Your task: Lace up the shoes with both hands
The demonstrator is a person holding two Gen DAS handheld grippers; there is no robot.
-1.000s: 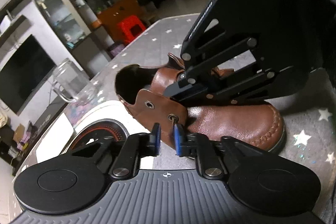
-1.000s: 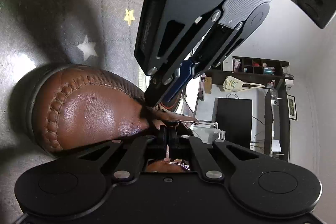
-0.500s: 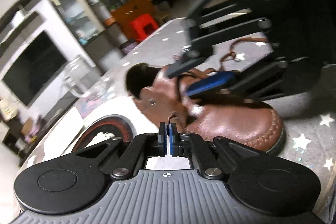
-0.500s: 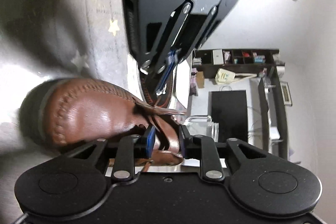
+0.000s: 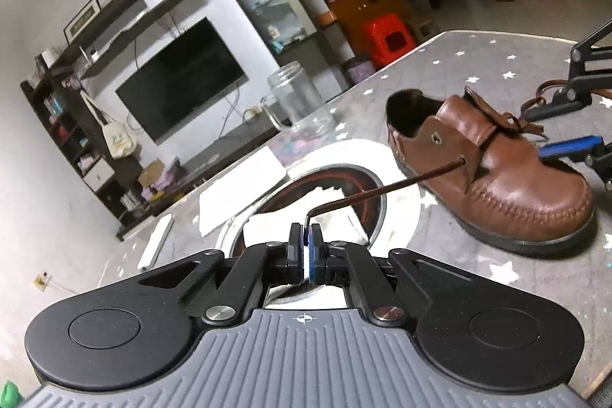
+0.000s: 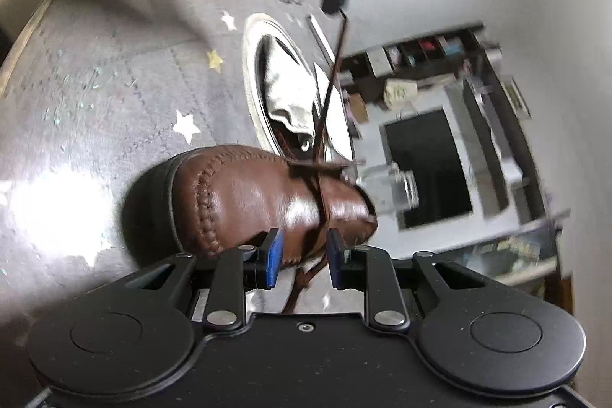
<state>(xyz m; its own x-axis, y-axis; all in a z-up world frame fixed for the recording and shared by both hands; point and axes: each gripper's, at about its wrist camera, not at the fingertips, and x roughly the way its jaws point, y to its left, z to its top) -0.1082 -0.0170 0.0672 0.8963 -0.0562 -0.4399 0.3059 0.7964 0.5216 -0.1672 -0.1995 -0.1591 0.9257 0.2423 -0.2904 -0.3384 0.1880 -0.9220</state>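
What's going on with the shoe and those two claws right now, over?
Left gripper shut on lace, drawn taut out of the front eyelet. Right gripper open over brown shoe, holding nothing. Glass jar stands clear behind.

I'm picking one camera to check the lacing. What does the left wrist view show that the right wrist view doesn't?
Left wrist only: the lace leaving the lower eyelet, the empty upper eyelet, and the left gripper pinching the lace end. Right wrist only: the right gripper open at the shoe, lace slack between its fingers. Both: shoe, lace, plate, jar.
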